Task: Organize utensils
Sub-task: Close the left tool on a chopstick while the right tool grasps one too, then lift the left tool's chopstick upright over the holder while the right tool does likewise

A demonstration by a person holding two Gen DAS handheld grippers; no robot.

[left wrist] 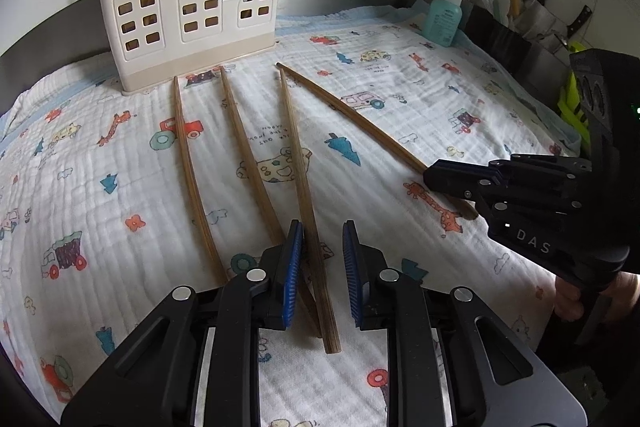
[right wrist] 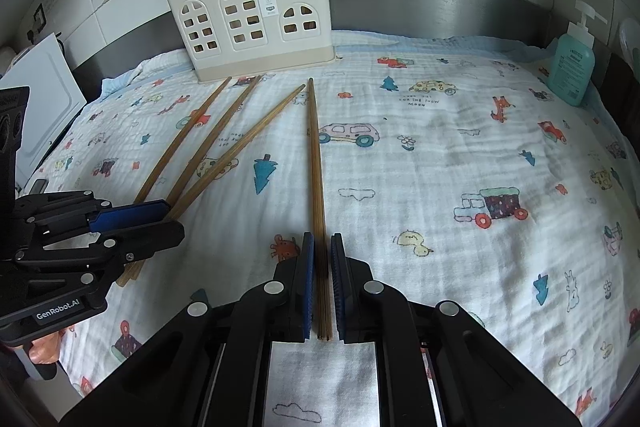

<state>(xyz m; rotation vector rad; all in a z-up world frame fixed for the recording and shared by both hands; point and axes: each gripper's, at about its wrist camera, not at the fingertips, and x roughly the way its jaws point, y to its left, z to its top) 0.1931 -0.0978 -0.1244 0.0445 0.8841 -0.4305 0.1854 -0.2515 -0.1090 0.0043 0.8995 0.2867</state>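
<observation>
Right claw (right wrist: pixel 322 263) grips 1 chopstick (right wrist: pixel 316 163); left claw (left wrist: pixel 322 255) open, chopstick ends hidden.

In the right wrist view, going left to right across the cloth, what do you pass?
left gripper → three fanned chopsticks → straight chopstick between the right gripper's pads → soap bottle.

The chopsticks (right wrist: pixel 317 163) lying on the cloth are a streaky mid-brown wood, and more of the same brown stand in the cream utensil holder (right wrist: pixel 250 23), whose base band is a shade darker beige. The cloth (right wrist: pixel 440 167) is white crinkled muslin printed with small cartoon cars, teal trees, orange giraffes and red tractors, edged in pale blue. Both grippers are black with blue ribbed pads (left wrist: pixel 294 267), and the soap bottle (left wrist: pixel 443 13) is translucent teal with a white pump.
</observation>
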